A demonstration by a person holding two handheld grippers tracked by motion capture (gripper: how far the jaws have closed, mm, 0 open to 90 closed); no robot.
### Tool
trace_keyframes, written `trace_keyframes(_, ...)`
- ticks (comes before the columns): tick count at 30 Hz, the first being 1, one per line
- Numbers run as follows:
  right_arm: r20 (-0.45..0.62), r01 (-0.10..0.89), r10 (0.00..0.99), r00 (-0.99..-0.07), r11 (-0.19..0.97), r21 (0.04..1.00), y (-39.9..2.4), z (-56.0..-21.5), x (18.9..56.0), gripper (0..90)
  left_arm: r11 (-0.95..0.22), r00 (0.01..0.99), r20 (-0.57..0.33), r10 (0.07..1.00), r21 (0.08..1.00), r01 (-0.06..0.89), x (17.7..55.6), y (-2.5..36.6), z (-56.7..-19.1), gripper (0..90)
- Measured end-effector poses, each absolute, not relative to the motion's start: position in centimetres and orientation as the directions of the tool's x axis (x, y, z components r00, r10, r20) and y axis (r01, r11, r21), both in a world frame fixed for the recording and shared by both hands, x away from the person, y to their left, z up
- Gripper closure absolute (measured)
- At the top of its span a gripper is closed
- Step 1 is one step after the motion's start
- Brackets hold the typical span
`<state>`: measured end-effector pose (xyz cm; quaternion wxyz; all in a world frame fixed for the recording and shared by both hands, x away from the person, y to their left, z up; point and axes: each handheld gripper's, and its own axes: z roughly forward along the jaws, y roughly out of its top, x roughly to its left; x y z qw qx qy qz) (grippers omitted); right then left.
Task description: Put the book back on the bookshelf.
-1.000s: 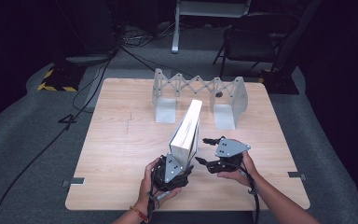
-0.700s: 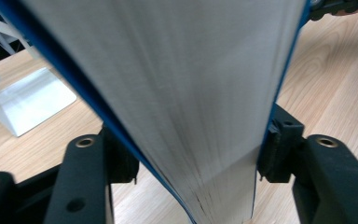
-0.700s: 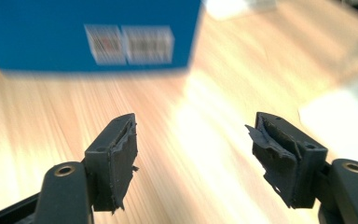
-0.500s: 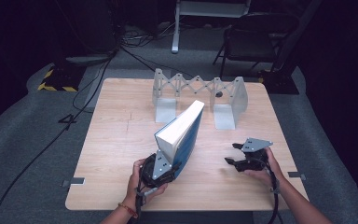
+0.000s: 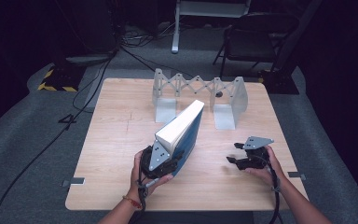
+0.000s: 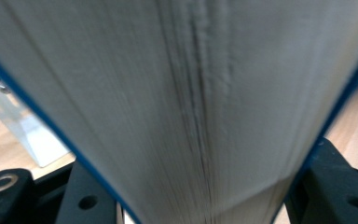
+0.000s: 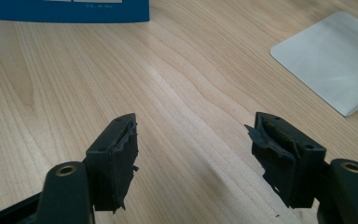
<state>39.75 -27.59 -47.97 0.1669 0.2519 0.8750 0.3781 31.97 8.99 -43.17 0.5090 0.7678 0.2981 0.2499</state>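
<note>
the left gripper grips the blue book tilted at centre frame, short of the metal rack above it, while the right gripper rests open and empty at lower right.

Book page edges blurred and cropped in left gripper view, rack foot behind book
</note>
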Motion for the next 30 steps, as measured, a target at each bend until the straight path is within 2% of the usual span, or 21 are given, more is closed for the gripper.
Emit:
trace_keyframes(9, -0.092, 0.317, 0.568, -0.818, 0.578, 0.752, -27.8, -47.8, 39.9, 31.8, -0.286, 0.761, 0.007, 0.649, 0.929, 0.235, 32.7, 9.4, -42.9, 59.4)
trace_keyframes(14, -0.077, 0.313, 0.565, -0.821, 0.560, 0.767, -28.2, -47.5, 40.0, 31.6, -0.305, 0.795, 0.016, 0.607, 0.928, 0.214, 32.4, 8.5, -42.7, 59.7)
trace_keyframes(19, -0.093, 0.286, 0.549, -0.830, 0.563, 0.776, -28.4, -47.1, 39.7, 31.4, -0.232, 0.827, -0.074, 0.557, 0.943, 0.240, 32.3, 8.6, -42.1, 59.9)
trace_keyframes(24, -0.104, 0.245, 0.517, -0.850, 0.562, 0.790, -28.3, -46.6, 39.3, 31.1, -0.267, 0.873, -0.021, 0.488, 0.948, 0.172, 31.7, 7.4, -41.6, 59.6)
trace_keyframes(26, -0.091, 0.233, 0.494, -0.865, 0.554, 0.799, -28.2, -46.4, 39.0, 30.9, -0.259, 0.887, -0.038, 0.461, 0.950, 0.176, 31.8, 7.3, -41.5, 59.5)
trace_keyframes(30, -0.105, 0.165, 0.427, -0.898, 0.549, 0.820, -27.3, -45.3, 38.0, 30.8, -0.295, 0.901, -0.013, 0.434, 0.943, 0.156, 31.9, 7.7, -41.5, 59.3)
